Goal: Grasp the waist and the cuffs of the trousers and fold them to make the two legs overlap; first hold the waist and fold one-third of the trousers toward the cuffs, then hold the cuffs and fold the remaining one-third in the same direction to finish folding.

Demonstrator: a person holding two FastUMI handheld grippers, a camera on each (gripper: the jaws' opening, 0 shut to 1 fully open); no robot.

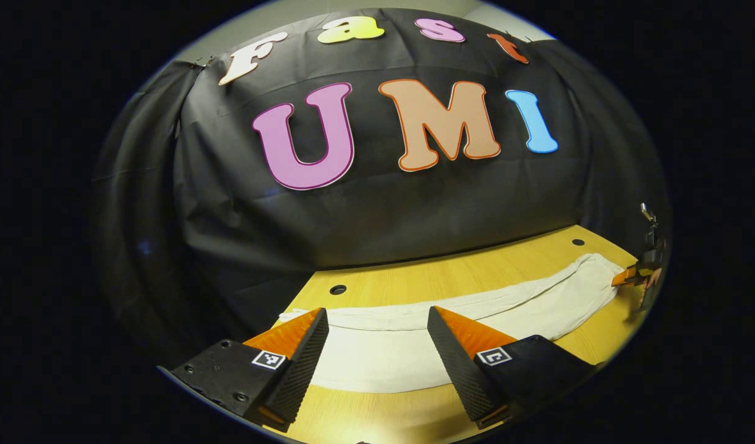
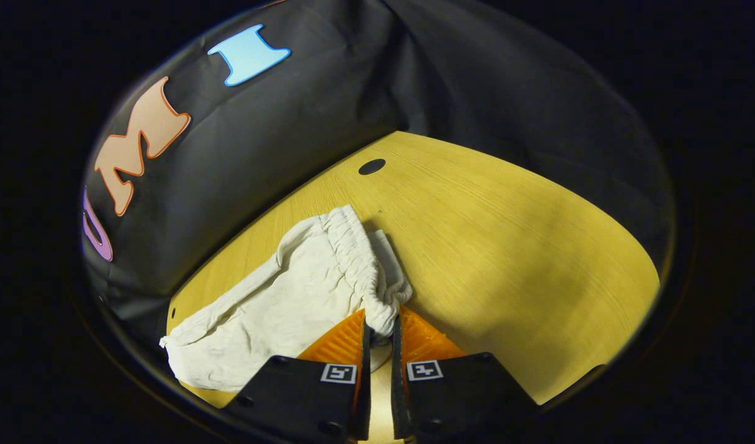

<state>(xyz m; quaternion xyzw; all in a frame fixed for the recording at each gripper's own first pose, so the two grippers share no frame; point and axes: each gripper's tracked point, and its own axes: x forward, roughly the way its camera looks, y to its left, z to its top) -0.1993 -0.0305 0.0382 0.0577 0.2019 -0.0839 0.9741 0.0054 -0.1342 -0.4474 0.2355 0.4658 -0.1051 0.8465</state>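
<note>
Trousers [image 1: 476,314] of soft, creased white cloth lie stretched out flat on the yellow wood-grain tabletop [image 1: 494,265], their long axis running roughly along its far edge by the black cloth wall [image 1: 365,209]. In the right gripper view the gathered, ruffled elastic waist [image 2: 359,259] points toward the camera, and the right hand-held gripper [image 2: 379,330] has its ribbed fingers nearly closed, pinching a fold of the waistband between them. In the left gripper view the left hand-held gripper [image 1: 377,330] is spread wide, its wedge-shaped textured fingers on either side of the cuff end [image 1: 365,357] and gripping nothing. Small round dark holes [image 2: 371,166] dot the tabletop near its far edge.
</note>
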